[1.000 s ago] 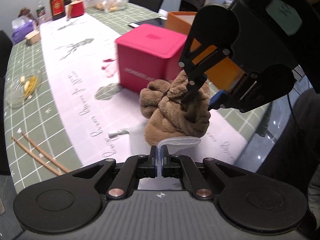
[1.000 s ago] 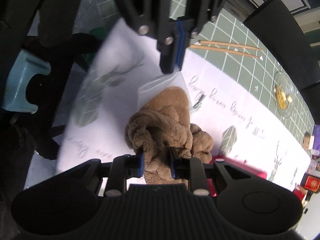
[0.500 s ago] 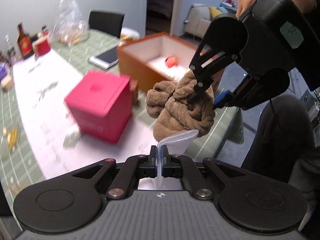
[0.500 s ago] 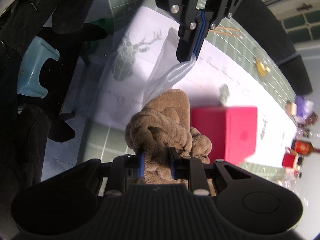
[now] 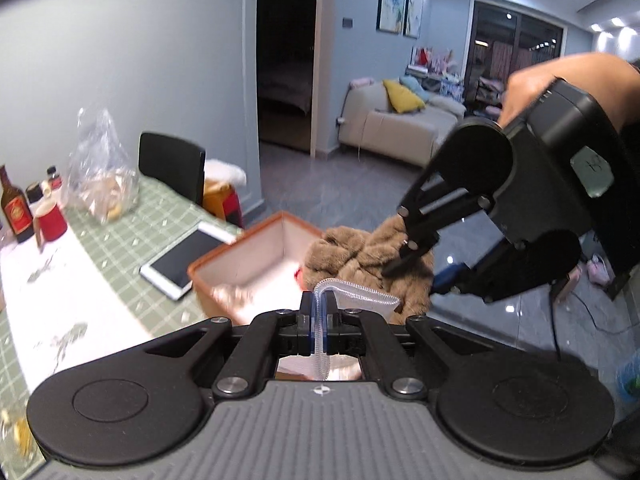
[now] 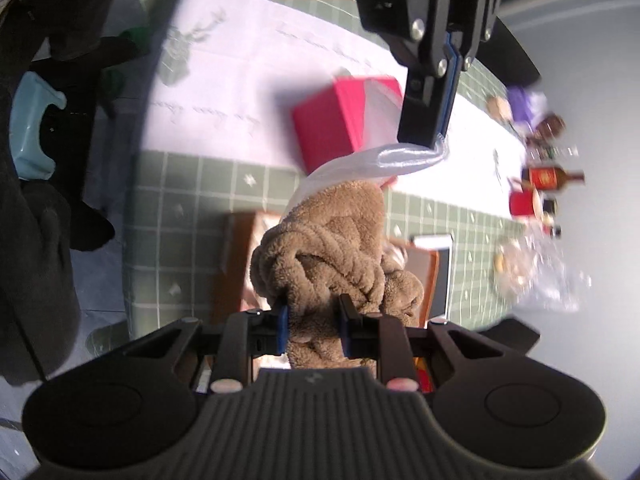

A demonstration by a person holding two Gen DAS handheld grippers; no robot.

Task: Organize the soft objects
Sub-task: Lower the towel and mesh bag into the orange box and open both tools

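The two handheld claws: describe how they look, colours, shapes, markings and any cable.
Both are matte black. The left claw has a ribbed grey base with a small compass-like mark, two round black discs, silver screws and blue finger pads. The right claw shows the same ribbed base, discs and blue pads. Seen from the left wrist, its boxy housing bears a pale green label, and a black cable trails below. A bare hand grips it.

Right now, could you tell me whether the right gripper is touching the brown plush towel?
Touching. The right wrist view shows the right gripper with a finger pressed into each side of the brown plush towel, the fabric bunched between them.
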